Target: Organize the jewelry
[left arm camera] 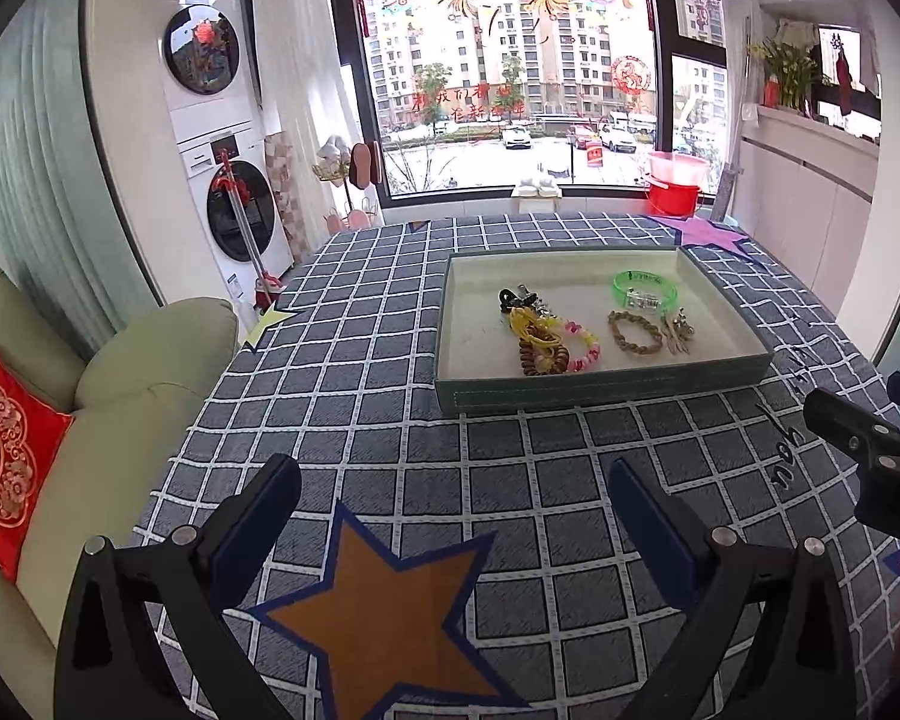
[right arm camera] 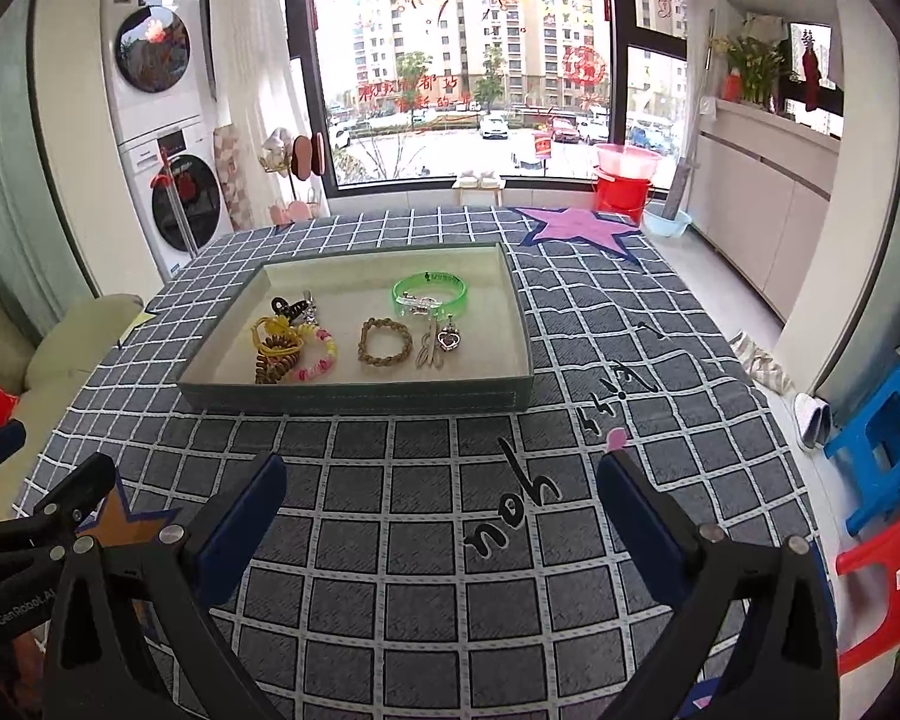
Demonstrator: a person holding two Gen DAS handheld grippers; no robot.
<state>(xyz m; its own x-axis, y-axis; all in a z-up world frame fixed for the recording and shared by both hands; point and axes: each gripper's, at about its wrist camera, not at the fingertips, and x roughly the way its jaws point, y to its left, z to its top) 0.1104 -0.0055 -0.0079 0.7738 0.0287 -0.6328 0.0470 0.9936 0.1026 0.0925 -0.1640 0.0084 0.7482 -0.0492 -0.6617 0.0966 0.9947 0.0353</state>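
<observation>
The left gripper [left arm camera: 453,501] hovers low over the checked cloth [left arm camera: 510,480] of the tabletop, its blue-padded fingers [left arm camera: 258,516] spread wide apart with nothing between them, aimed toward the tray [left arm camera: 600,387], which lies well ahead of them. Under it an orange star [left arm camera: 390,606] printed on the cloth fills the gap between the fingers. The right gripper [right arm camera: 444,507] sits at much the same height and distance on the near side of the tray, its fingers [right arm camera: 636,516] likewise parted and empty, above black lettering on the cloth. Each gripper shows at the edge of the other's view, cut off by the frame. All the jewelry lies inside the tray: toward its left a tangled pile [right arm camera: 279,342] of yellow, brown and black coils and clips, its separate pieces hard to tell apart, with a pink and yellow bead bracelet [right arm camera: 321,354] touching its right side; right of that a brown braided bracelet [right arm camera: 384,342]; then a green bangle [right arm camera: 431,294] toward the tray's far right, with a small silver piece lying across its near edge; and in front of the bangle a heart pendant [right arm camera: 447,339] beside some thin silver pieces too small to identify. A pink star [right arm camera: 582,228] marks the cloth beyond the tray's far right corner.
</observation>
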